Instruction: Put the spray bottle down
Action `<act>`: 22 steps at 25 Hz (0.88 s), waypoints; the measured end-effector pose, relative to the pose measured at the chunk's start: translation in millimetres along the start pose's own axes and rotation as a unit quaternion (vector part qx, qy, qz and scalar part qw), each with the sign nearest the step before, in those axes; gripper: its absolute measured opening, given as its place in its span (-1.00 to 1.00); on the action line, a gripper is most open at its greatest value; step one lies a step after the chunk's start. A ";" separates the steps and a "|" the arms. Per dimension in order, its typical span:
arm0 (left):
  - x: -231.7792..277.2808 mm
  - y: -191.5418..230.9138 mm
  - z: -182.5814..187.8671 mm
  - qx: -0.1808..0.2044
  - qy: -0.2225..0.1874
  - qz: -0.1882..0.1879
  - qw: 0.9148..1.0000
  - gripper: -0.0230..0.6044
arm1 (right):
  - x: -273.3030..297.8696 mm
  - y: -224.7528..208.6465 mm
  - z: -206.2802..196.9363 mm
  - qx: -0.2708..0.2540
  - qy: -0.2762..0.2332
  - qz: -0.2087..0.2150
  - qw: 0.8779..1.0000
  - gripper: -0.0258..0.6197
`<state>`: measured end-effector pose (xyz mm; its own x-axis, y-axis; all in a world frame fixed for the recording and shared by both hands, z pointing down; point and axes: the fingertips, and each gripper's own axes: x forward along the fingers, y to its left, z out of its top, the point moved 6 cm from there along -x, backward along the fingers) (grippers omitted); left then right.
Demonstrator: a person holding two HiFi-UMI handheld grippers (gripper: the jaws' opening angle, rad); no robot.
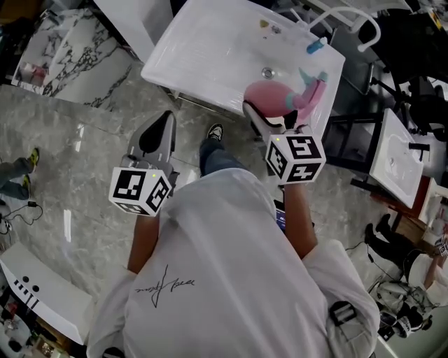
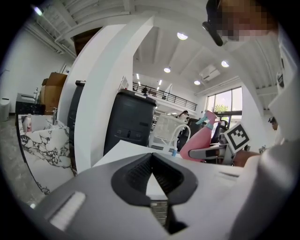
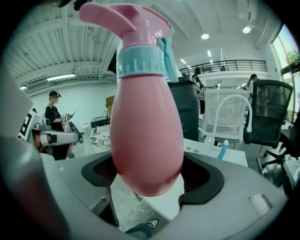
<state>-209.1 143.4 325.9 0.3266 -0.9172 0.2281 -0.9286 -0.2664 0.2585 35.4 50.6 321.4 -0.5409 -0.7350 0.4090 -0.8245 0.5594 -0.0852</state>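
Note:
A pink spray bottle point(image 1: 274, 95) with a teal collar and trigger is held over the front right edge of the white basin counter point(image 1: 203, 49). My right gripper point(image 1: 274, 113) is shut on its rounded body. In the right gripper view the spray bottle point(image 3: 145, 126) stands nozzle up and fills the middle, with the right gripper point(image 3: 147, 171) clamped round its lower part. My left gripper point(image 1: 161, 133) hangs left of the counter over the floor, shut and holding nothing. In the left gripper view the left gripper point(image 2: 152, 157) has its tips touching, and the spray bottle point(image 2: 197, 138) shows far right.
The counter holds a sunken basin with a drain point(image 1: 267, 73), a curved white faucet point(image 1: 353, 17) and a small blue bottle point(image 1: 315, 46). A marble slab point(image 1: 77, 56) leans at the left. A black rack point(image 1: 350, 140) and another white basin point(image 1: 397, 157) stand at the right.

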 end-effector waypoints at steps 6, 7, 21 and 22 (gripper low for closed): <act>41.8 13.2 19.3 0.001 0.001 -0.001 1.000 -0.84 | 27.9 -38.0 18.9 0.005 0.003 -0.009 1.000 0.32; 47.9 13.7 22.4 0.001 0.003 -0.001 1.000 -0.84 | 31.3 -43.2 22.2 0.005 0.003 -0.006 1.000 0.32; 137.4 28.6 64.4 0.003 0.006 -0.030 1.000 -0.84 | 82.9 -99.2 44.7 0.042 0.012 0.004 0.999 0.32; 142.7 28.1 65.3 0.006 0.007 -0.033 0.999 -0.84 | 84.5 -103.8 45.4 0.044 0.011 0.004 0.999 0.32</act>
<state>-200.1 -14.4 304.4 0.3894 -0.8932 0.2247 -0.9069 -0.3292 0.2629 67.7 -86.9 323.6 -0.5443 -0.7212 0.4284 -0.8322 0.5286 -0.1675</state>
